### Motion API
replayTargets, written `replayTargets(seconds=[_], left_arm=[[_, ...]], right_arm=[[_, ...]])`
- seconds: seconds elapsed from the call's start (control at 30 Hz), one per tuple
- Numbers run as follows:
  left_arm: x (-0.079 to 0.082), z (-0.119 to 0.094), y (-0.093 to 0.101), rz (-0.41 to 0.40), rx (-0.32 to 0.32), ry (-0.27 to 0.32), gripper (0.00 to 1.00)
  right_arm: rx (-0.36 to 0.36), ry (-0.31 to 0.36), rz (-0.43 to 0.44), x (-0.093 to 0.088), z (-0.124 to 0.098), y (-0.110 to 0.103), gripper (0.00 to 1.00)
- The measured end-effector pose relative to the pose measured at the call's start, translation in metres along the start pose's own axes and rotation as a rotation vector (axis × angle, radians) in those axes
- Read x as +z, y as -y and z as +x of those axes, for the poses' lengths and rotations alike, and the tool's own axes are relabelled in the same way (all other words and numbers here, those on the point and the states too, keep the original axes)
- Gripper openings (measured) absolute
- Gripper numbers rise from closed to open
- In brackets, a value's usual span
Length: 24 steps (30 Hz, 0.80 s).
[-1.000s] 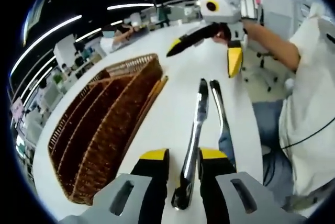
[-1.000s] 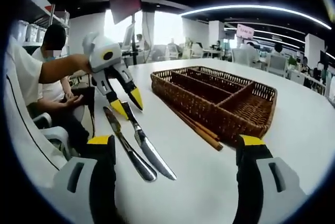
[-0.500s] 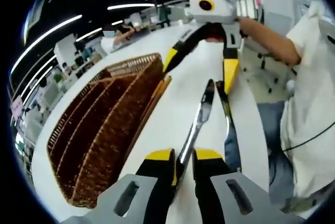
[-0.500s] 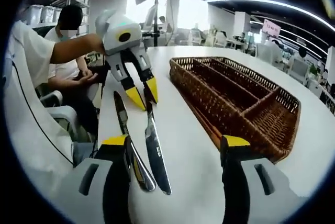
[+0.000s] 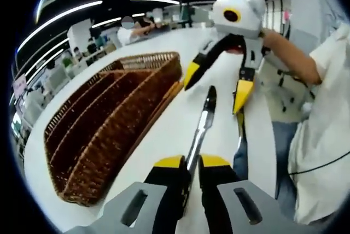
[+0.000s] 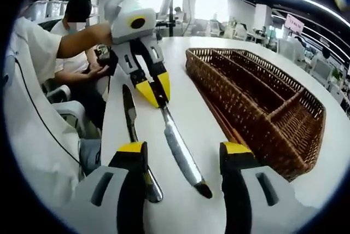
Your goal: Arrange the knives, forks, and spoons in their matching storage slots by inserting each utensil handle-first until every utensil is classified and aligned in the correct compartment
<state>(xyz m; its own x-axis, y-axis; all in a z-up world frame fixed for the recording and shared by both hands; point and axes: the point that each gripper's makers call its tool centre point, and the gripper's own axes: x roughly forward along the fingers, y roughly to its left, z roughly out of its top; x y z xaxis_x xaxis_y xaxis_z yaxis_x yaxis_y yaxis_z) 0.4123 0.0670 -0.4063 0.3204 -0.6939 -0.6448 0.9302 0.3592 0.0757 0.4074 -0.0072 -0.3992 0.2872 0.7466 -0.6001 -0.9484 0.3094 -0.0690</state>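
My left gripper [image 5: 191, 163] is shut on a table knife [image 5: 201, 127], whose dark far end points away over the white table [image 5: 164, 135]. In the right gripper view, the same gripper [image 6: 156, 88] comes in from the upper left, and the knife [image 6: 180, 146] slants down between my right gripper's [image 6: 185, 149] open jaws. A second knife [image 6: 131, 119] lies flat on the table just left of it, partly hidden in the left gripper view [image 5: 239, 133]. The brown wicker cutlery basket [image 6: 257, 97] with long slots stands to the right. My open right gripper [image 5: 217, 81] hangs beyond the held knife's end.
Brown chopsticks [image 6: 221, 122] lie along the basket's near wall. The table edge [image 6: 109, 113] runs close beside the knives, with a seated person [image 6: 71, 75] and a chair past it. Other people and desks are far behind.
The left gripper has closed on the knife and lifted it from beside the second knife. The right gripper has moved nearer, so the knife now lies between its open jaws.
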Motion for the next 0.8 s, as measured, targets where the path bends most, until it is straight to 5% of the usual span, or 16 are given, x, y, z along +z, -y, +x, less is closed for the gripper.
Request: replayTargets(seconds=[0.13, 0.47, 0.8], left_arm=[[0.0, 0.0, 0.001, 0.002, -0.005, 0.005, 0.1], [0.001, 0.0, 0.001, 0.05, -0.029, 0.016, 0.11], [-0.001, 0.003, -0.008, 0.048, -0.043, 0.005, 0.14]], right_arm=[[0.039, -0.049, -0.026, -0.005, 0.004, -0.001, 0.38], [0.084, -0.09, -0.073, -0.007, 0.009, 0.012, 0.31], [0.206, -0.204, -0.125, -0.008, 0.009, 0.006, 0.16]])
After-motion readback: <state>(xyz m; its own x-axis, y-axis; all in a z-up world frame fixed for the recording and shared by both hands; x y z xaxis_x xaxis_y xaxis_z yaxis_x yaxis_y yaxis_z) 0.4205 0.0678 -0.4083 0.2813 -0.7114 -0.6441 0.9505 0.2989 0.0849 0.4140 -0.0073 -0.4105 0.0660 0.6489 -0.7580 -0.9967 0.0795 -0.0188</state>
